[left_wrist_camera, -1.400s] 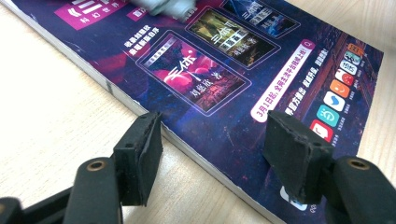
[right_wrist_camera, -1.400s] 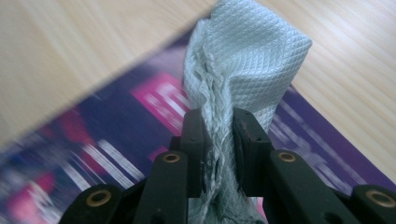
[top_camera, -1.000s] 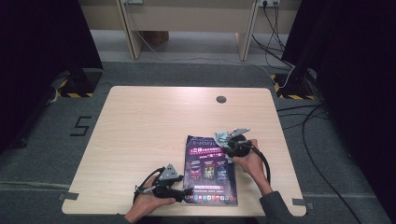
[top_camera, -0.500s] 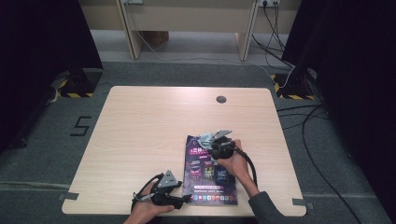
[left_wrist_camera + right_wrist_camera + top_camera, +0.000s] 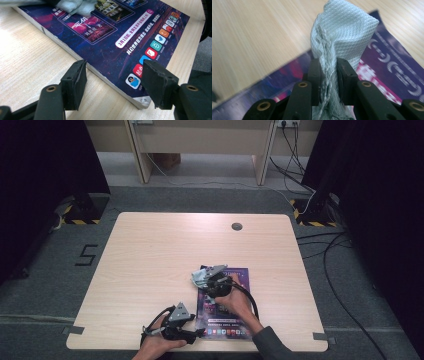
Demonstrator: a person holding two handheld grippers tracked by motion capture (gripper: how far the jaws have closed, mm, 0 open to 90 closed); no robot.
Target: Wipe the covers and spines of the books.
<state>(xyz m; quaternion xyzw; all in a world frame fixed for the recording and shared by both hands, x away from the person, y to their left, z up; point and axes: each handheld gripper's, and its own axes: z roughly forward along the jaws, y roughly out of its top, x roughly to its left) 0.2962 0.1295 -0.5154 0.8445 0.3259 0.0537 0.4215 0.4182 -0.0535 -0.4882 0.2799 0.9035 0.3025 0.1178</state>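
Observation:
A purple-covered book (image 5: 229,326) lies flat near the front edge of the wooden table (image 5: 150,255). My right gripper (image 5: 206,280) is shut on a pale grey-green cloth (image 5: 201,277) and holds it on the book's far left corner. In the right gripper view the cloth (image 5: 342,32) is bunched between the jaws of my right gripper (image 5: 329,72), over the cover (image 5: 392,72). My left gripper (image 5: 199,334) stands open at the book's near left corner. In the left gripper view my left gripper (image 5: 113,75) straddles the book (image 5: 112,37) edge, one jaw over the table, the other over the cover. The cloth (image 5: 77,6) is at the top.
A round cable hole (image 5: 237,226) sits at the table's far middle. The left half and the back of the table are bare wood. Cables (image 5: 320,245) run on the floor at the right, and a "5" mark (image 5: 87,255) is on the floor at the left.
My right gripper has slid the cloth leftward across the cover, from the book's far right side to its far left corner. The left gripper has stayed in place.

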